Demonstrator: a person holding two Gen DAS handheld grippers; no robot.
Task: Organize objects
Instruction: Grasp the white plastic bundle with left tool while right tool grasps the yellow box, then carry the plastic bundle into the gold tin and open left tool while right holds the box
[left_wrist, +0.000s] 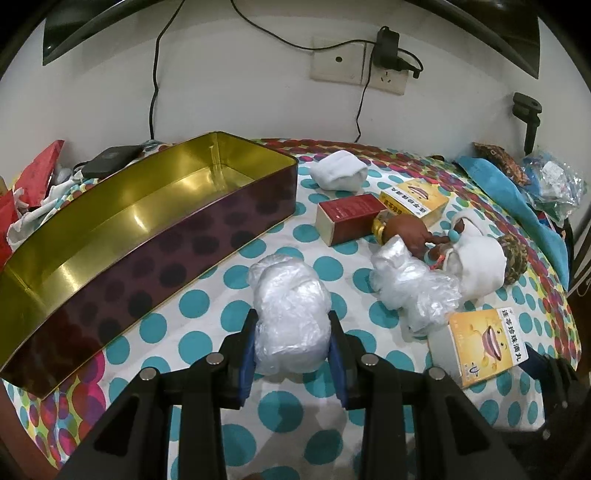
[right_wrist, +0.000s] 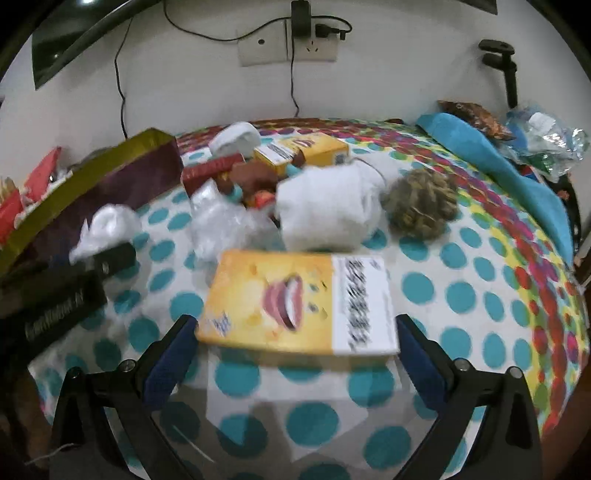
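Observation:
My left gripper (left_wrist: 291, 332) is shut on a crumpled clear plastic bag (left_wrist: 290, 310), its blue pads pressing both sides, just above the dotted cloth. The open gold-lined tin (left_wrist: 147, 218) stands to its left. My right gripper (right_wrist: 297, 332) is open, its fingers on either side of a yellow medicine box (right_wrist: 295, 299) that lies flat on the cloth, also visible in the left wrist view (left_wrist: 480, 347). Beyond it lie a white cloth bundle (right_wrist: 328, 206) and a second plastic bag (right_wrist: 225, 221).
A red box (left_wrist: 347, 218), another yellow box (left_wrist: 413, 201), a brown doll hand (left_wrist: 410, 232), a white sock roll (left_wrist: 338, 171) and a woven ball (right_wrist: 421, 206) clutter the middle. A blue cloth (right_wrist: 491, 158) lies right. Cables hang on the wall.

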